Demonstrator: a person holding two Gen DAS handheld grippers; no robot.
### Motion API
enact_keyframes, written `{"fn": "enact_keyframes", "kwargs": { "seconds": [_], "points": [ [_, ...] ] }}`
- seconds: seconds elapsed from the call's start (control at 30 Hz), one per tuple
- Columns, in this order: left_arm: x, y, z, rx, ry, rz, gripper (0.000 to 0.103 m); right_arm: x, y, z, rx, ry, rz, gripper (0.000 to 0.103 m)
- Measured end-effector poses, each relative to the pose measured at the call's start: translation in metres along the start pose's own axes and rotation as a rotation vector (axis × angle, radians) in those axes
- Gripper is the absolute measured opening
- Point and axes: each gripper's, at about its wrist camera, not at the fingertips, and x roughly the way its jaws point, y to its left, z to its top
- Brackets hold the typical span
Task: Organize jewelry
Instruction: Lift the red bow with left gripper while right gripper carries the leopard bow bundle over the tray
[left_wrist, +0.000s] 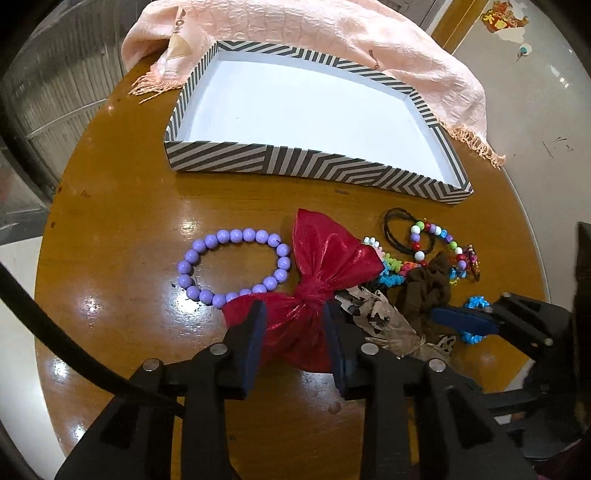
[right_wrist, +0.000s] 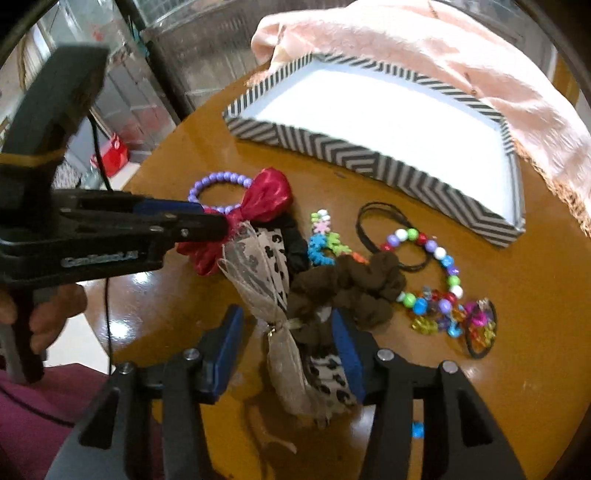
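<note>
nothing is sorted yet, by the look of it: the striped box (left_wrist: 258, 158) sits bare inside, and every piece lies on the table (left_wrist: 122, 206) in front of it. the left gripper (left_wrist: 295, 314) has its fingers apart astride the red bow (left_wrist: 325, 258), beside the purple bracelet (left_wrist: 232, 266). the right gripper (right_wrist: 286, 325) is spread around the leopard bow (right_wrist: 269, 258) and brown scrunchie (right_wrist: 354, 284); contact is hard to judge. the bead strand (right_wrist: 436, 254) and black ties (right_wrist: 373, 221) wait too.
</note>
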Motion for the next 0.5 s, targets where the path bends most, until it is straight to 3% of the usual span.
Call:
{"fn": "enact_keyframes", "kwargs": {
  "seconds": [0.03,0.1,0.3,0.5],
  "points": [
    [0.000,0.000,0.001,0.003,-0.001,0.003,0.018,0.006,-0.002,0.000,0.006,0.005,0.006,0.050],
    [-0.001,-0.001,0.002,0.008,-0.003,0.006,0.018,0.010,-0.009,-0.001,0.033,0.010,0.013,0.021],
    [0.001,-0.008,0.006,0.038,-0.004,-0.005,0.019,-0.036,-0.048,0.001,0.189,-0.104,0.161,0.019],
    [0.014,-0.018,0.008,0.069,0.027,-0.012,0.019,-0.054,-0.080,-0.004,0.361,-0.173,0.307,0.019]
  ]
}}
